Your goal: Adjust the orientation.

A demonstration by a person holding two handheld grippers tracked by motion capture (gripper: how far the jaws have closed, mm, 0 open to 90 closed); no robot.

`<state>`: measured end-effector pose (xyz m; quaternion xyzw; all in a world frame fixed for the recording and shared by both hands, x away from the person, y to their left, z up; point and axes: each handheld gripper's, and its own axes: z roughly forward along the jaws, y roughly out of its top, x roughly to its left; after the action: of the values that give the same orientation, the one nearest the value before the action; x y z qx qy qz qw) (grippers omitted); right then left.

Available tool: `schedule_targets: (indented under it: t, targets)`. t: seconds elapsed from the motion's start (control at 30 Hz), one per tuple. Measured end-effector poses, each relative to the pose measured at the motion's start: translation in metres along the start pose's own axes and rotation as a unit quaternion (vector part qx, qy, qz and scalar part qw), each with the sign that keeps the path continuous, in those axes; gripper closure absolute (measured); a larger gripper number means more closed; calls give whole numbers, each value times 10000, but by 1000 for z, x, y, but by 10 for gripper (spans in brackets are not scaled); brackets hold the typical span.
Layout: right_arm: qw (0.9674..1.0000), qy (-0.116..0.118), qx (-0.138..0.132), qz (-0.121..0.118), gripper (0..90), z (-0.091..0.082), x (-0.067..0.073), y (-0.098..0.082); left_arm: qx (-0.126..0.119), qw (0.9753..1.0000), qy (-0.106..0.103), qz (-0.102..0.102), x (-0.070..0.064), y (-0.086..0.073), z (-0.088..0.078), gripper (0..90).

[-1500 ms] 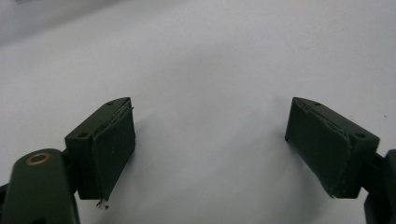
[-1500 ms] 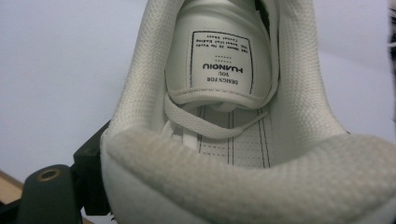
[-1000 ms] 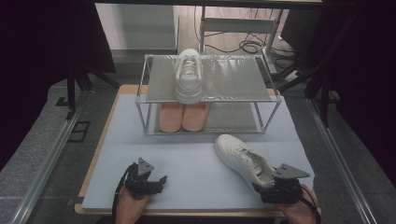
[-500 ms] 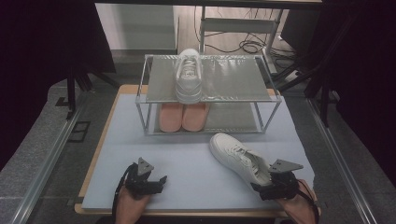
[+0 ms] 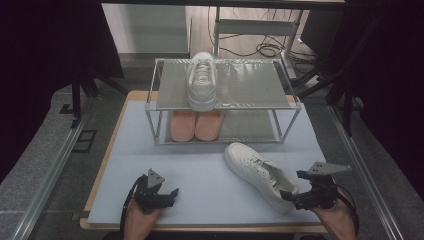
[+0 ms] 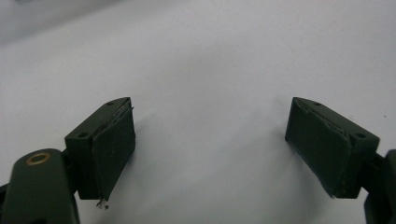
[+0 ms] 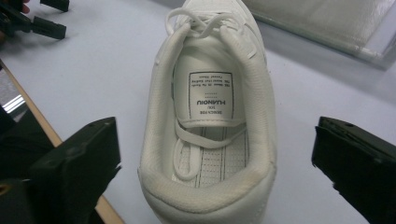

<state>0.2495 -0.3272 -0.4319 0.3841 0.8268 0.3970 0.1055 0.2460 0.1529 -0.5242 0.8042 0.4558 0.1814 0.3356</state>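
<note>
Scene: a person is sitting at a pale blue table mat (image 5: 200,175), holding a two-jaw claw in each hand, with a two-level wire rack (image 5: 280,107) standing beyond both claws.
Right claw (image 5: 300,192): it is sitting at the heel of a loose white shoe (image 5: 257,172); its jaws are standing wide apart, one on each side of the heel, touching nothing and holding nothing.
Left claw (image 5: 167,192): it is resting low over bare mat, well apart from the shoe, jaws spread wide and empty.
Shoe position: it is lying on the mat straight ahead of the right claw, toe pointing away toward the rack.
Shoe from the right gripper view: the padded heel collar (image 7: 205,186) is lying between the jaws, with the insole label (image 7: 211,95) beyond it.
Handling: it is probably light, with a soft upper that is likely to give; the stiffer heel counter looks like the best place to grip.
Rack contents: a matching white shoe (image 5: 202,82) is sitting on the top shelf, a pink pair (image 5: 196,125) below.
Open room: bare mat is lying between the claws, and the top shelf has space to the right of its shoe.
Edges: the mat's near edge and wooden border (image 7: 42,123) are running just beside the right claw's jaw; the rack's front rail is standing just beyond the toe.
</note>
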Motion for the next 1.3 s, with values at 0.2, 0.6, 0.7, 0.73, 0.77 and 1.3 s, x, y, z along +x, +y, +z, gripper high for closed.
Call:
schedule_targets:
  t: [0.2,0.6,0.7,0.73,0.77,1.3]
  targets:
    - [9979,69,628,140,81,5,-8,19,-3,10000,-2,-4,0,0,0,159]
    - [9863,-294,1604,-236,277,30,-14,49,-2,10000,-5,-7,0,0,0,159]
    - [9804,-350,1905,-360,342,36,-14,54,-1,10000,-5,-6,0,0,0,159]
    - [9783,-353,2004,-403,357,38,-15,55,-1,10000,-5,-6,0,0,0,159]
    - [9757,-356,2117,-448,363,40,-16,57,-1,10000,-5,-6,0,0,0,159]
    - [9456,-305,3188,-567,456,69,-26,66,2,10000,-6,-4,0,0,0,159]
